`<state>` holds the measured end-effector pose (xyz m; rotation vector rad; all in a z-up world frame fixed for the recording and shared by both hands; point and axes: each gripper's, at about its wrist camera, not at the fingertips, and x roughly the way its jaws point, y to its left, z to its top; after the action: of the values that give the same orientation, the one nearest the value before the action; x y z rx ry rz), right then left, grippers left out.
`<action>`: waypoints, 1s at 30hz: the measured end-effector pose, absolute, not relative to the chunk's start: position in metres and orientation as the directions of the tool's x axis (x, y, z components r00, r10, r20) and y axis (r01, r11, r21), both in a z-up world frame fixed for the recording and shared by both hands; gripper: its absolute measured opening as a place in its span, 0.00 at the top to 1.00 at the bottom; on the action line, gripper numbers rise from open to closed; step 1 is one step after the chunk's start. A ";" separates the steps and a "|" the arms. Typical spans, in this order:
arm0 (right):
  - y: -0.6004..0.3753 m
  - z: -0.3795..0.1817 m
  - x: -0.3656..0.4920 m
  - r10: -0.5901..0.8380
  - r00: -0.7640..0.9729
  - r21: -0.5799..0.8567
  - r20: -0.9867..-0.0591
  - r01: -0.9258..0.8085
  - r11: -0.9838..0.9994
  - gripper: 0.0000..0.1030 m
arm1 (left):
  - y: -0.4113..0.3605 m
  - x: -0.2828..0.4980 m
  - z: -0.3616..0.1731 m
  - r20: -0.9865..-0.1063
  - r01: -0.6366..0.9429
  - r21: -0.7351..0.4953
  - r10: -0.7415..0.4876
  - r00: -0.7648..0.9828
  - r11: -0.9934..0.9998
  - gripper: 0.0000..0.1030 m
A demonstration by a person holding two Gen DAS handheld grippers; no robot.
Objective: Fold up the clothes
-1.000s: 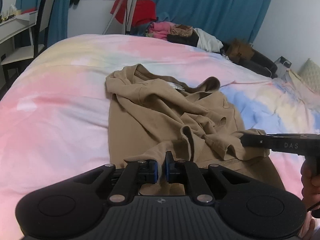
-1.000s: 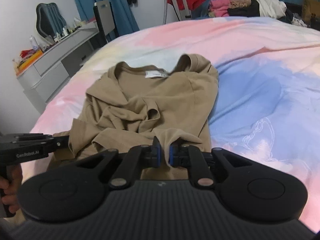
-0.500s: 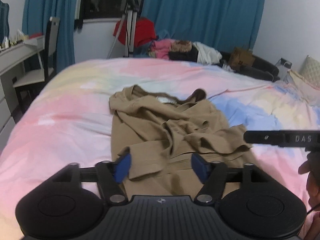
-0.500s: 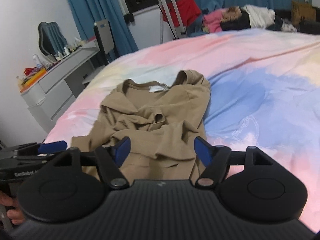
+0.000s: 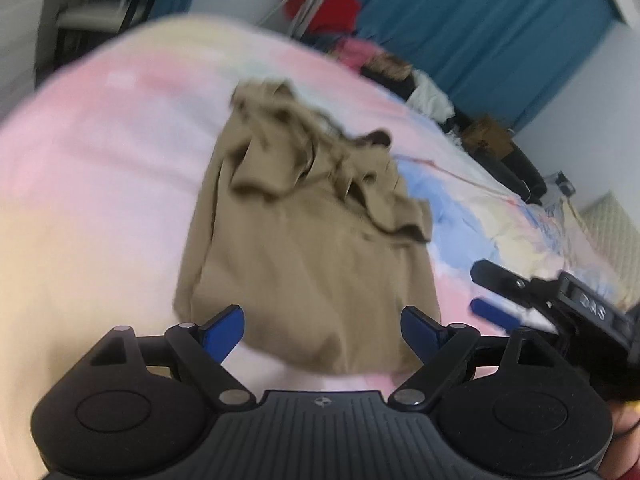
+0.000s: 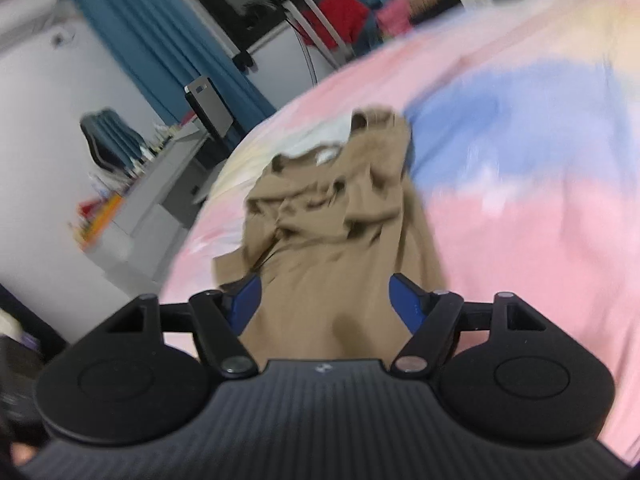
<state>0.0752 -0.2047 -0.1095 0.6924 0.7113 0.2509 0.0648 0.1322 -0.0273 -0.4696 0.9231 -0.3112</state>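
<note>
1. The left gripper (image 5: 322, 330) has its blue-padded fingers spread wide with nothing between them; it hangs over the near hem of the tan shirt (image 5: 308, 232).
2. The right gripper (image 6: 324, 300) is likewise spread wide and holds no cloth. In the left wrist view it shows at the right, beside the shirt's near right corner and over the bedspread (image 5: 80, 200).
3. The shirt lies lengthwise on the bedspread, nearer the bed's near edge than its far one. Its near half is fairly flat; its far half, collar and sleeves, is bunched into ridges. That fits either a garment partly folded or one only laid out, so the stage stays open.
4. Risks, as I judge them: a pinch at the hem could catch only the top layer, so the layers slide apart; lifting the near half could drag the rumpled far part and set creases; the soft bedspread could be nipped along with the cloth.
5. Both views are smeared, probably by motion. The sleeves cannot be traced in the bunched part, the hem's middle is cut off behind the right gripper's body, and the heap of clothes (image 5: 372, 60) past the bed's far edge is only blurs of colour.
</note>
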 end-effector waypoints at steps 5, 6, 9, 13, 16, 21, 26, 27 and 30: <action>-0.184 -0.137 0.071 0.525 0.670 0.748 -0.525 0.068 0.660 0.28 | 0.133 0.079 -0.060 -0.739 -0.034 -0.539 -0.453 0.498 0.842 0.18; -0.180 -0.144 0.073 0.551 0.647 0.768 -0.527 0.086 0.634 0.28 | 0.136 0.081 -0.066 -0.734 -0.064 -0.566 -0.467 0.493 0.822 0.18; -0.174 -0.167 0.073 0.606 0.609 0.829 -0.512 0.166 0.534 0.28 | 0.146 0.087 -0.083 -0.706 -0.152 -0.641 -0.502 0.500 0.752 0.18; -0.180 -0.190 0.076 0.629 0.595 0.863 -0.500 0.285 0.416 0.28 | 0.160 0.090 -0.092 -0.649 -0.223 -0.720 -0.524 0.552 0.657 0.24; -0.192 -0.199 0.074 0.577 0.623 0.849 -0.528 0.366 0.381 0.30 | 0.166 0.091 -0.096 -0.649 -0.268 -0.724 -0.496 0.577 0.635 0.42; -0.210 -0.204 0.070 0.463 0.689 0.830 -0.557 0.448 0.332 0.38 | 0.167 0.094 -0.098 -0.660 -0.288 -0.706 -0.453 0.599 0.647 0.74; -0.213 -0.201 0.073 0.407 0.713 0.818 -0.571 0.453 0.354 0.69 | 0.163 0.091 -0.090 -0.634 -0.243 -0.707 -0.442 0.635 0.664 0.86; -0.211 -0.199 0.073 0.404 0.720 0.821 -0.564 0.439 0.364 0.73 | 0.162 0.090 -0.086 -0.624 -0.228 -0.708 -0.441 0.645 0.668 0.87; -0.215 -0.188 0.072 0.398 0.758 0.846 -0.516 0.379 0.375 0.81 | 0.159 0.086 -0.072 -0.595 -0.188 -0.713 -0.440 0.673 0.675 0.88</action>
<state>0.0716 -0.2150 -0.1879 1.2201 0.7587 0.0139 0.0859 0.1595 -0.0724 -0.8409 0.8444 -0.1626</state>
